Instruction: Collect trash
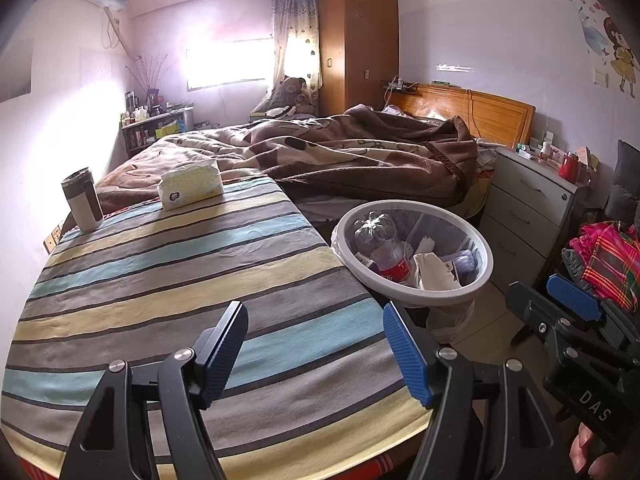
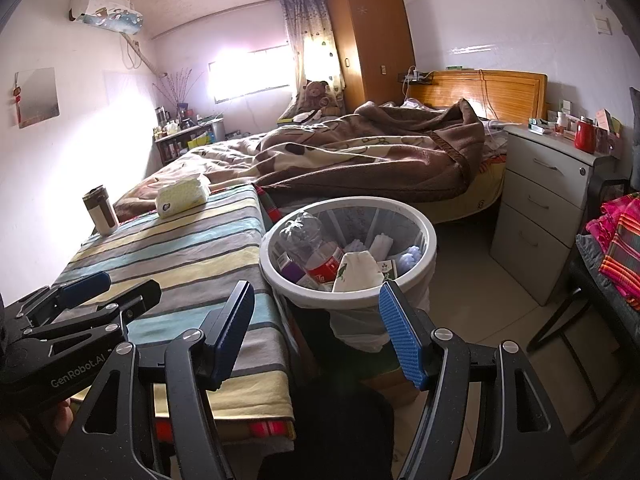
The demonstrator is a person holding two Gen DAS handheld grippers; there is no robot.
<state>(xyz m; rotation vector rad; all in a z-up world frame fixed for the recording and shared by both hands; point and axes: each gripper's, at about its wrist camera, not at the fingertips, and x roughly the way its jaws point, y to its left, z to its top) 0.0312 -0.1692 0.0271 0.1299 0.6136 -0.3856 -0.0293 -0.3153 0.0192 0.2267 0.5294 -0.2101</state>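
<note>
A white trash bin [image 1: 478, 280] [image 2: 430, 240] stands on the floor beside the striped table. It holds a crushed plastic bottle [image 1: 384, 246] [image 2: 316, 246], crumpled paper [image 1: 434, 270] [image 2: 358, 272] and small cartons. My left gripper [image 1: 316, 354] is open and empty, low over the striped tablecloth [image 1: 180, 280] [image 2: 180, 248] near its front edge. My right gripper [image 2: 318, 334] is open and empty, in front of the bin and a little below its rim. It also shows at the right of the left wrist view [image 1: 572, 304], and the left gripper shows at the left of the right wrist view [image 2: 86, 284].
A tumbler [image 1: 82, 200] [image 2: 100, 210] and a tissue pack [image 1: 192, 184] [image 2: 182, 194] sit at the table's far end. Behind is a bed with a brown blanket [image 1: 360, 156] [image 2: 360, 148]. A grey drawer unit [image 1: 524, 216] [image 2: 544, 208] and a chair with clothes [image 2: 616, 248] stand at the right.
</note>
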